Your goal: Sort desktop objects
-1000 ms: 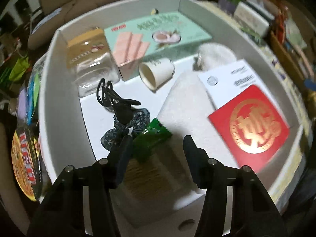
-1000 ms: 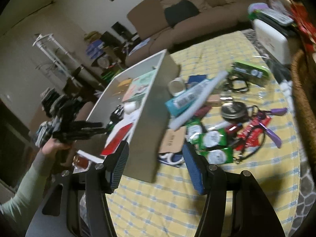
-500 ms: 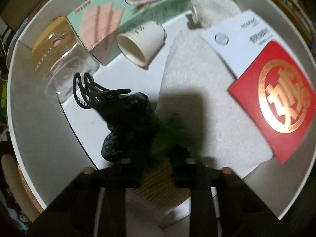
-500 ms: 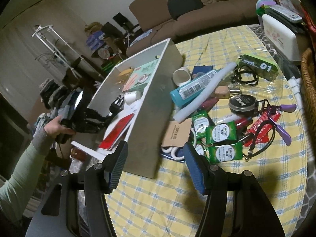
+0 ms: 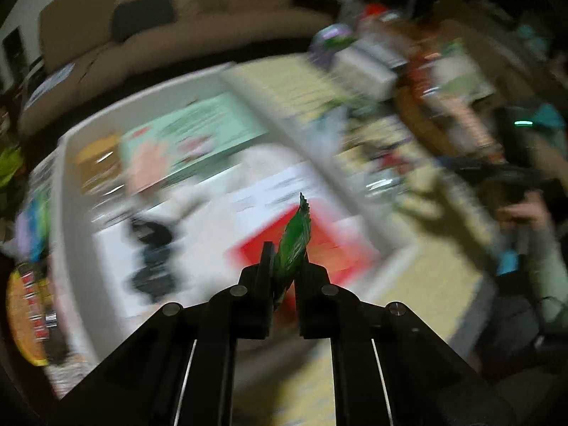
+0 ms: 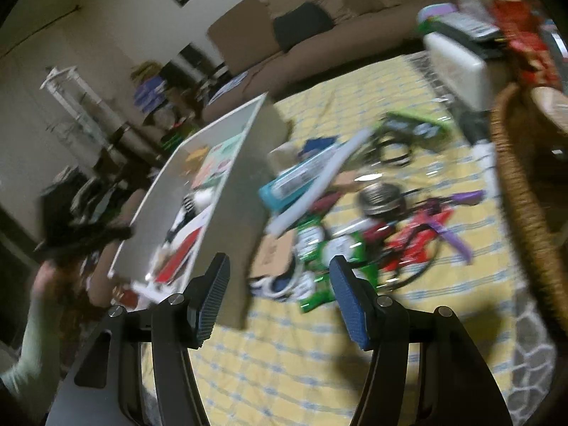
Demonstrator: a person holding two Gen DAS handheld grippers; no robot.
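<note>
Pinching a green sachet between its 2 black fingers, the left gripper holds the packet upright, its serrated top edge pointing away from the camera. Beyond the fingertips, heavily blurred, lies a red envelope inside the white box, with a white card just past it, dark tangled items to the left, and a mint-green carton against the far wall. To the right of the box the yellow checked tablecloth shows, and at the far right a hand grips the other tool. In the right wrist view, the right gripper hangs with its 2 blue-padded fingers spread wide and nothing between them, above the tablecloth. Just past them sit more green sachets beside a brown card. Farther on lie a teal tube, a round metal tin, red and purple items with a black cord, and a green package near the far edge. The box stands to the left of this clutter, its grey side wall facing the camera. A wicker basket rises at the right, and a brown sofa fills the far background.
</note>
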